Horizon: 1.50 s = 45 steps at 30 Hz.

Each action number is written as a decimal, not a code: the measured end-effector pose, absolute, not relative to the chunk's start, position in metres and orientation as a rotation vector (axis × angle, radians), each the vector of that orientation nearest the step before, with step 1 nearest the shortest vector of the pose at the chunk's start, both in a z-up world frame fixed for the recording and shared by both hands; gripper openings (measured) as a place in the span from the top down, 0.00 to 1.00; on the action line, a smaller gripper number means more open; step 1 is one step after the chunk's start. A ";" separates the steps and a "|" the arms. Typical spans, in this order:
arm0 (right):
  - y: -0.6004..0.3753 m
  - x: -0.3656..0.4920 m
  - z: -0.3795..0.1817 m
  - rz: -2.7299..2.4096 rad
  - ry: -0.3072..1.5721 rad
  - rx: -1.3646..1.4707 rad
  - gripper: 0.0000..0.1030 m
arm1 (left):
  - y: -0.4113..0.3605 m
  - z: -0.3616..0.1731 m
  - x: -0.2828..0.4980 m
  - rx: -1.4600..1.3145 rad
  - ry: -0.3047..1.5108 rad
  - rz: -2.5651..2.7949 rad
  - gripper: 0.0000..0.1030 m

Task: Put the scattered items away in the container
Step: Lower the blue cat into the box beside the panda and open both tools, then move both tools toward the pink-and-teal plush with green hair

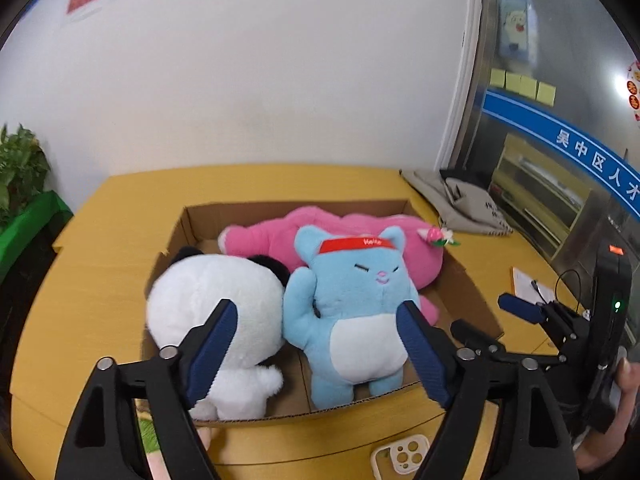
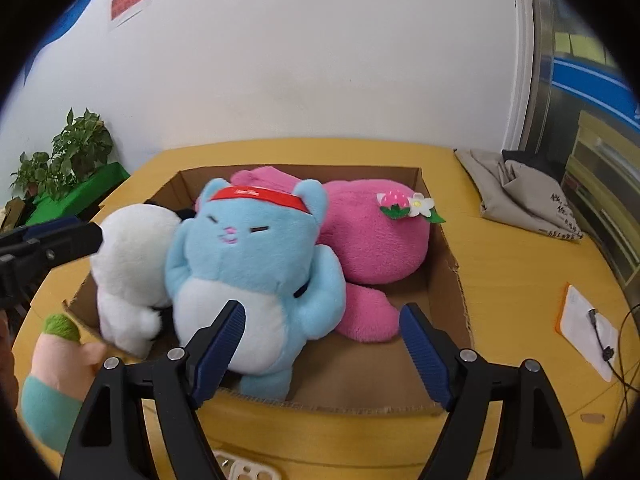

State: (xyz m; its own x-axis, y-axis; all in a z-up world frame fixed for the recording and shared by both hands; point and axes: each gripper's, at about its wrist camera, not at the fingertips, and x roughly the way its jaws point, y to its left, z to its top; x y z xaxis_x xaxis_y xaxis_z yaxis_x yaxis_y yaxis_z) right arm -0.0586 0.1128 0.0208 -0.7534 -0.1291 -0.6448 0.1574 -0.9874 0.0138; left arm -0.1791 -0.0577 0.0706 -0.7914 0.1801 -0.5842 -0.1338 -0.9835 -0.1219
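Note:
An open cardboard box (image 1: pixel 248 214) (image 2: pixel 360 404) sits on the yellow table. In it a pink plush (image 1: pixel 280 236) (image 2: pixel 380 240) lies at the back. A blue cat plush with a red headband (image 1: pixel 352 292) (image 2: pixel 248 256) leans in front of it, and a white panda plush (image 1: pixel 212 296) (image 2: pixel 128 260) stands on the left. My left gripper (image 1: pixel 316 308) hovers open above the box's near edge, nothing between its fingers. My right gripper (image 2: pixel 322 308) is likewise open and empty, and also shows as the right gripper (image 1: pixel 520 308). A pastel plush (image 2: pixel 60 360) lies outside the box's near left corner.
A cream phone case (image 1: pixel 400 456) lies on the table in front of the box. A grey cloth bag (image 2: pixel 520 192) sits at the back right, a notepad with a cable (image 2: pixel 588 332) at the right. A potted plant (image 2: pixel 68 156) stands off the table's left.

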 end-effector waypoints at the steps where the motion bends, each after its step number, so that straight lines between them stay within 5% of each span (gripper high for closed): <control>1: 0.112 -0.054 0.024 -2.816 0.069 1.015 0.22 | -0.057 0.075 -0.170 -0.909 -0.110 2.849 0.15; 17: 0.101 0.010 0.044 -2.881 0.111 0.967 0.22 | -0.063 0.086 -0.087 -0.837 -0.177 2.911 0.14; 45: 0.113 0.018 0.041 -2.894 0.112 0.983 0.22 | -0.044 0.075 -0.088 -0.862 -0.148 2.877 0.14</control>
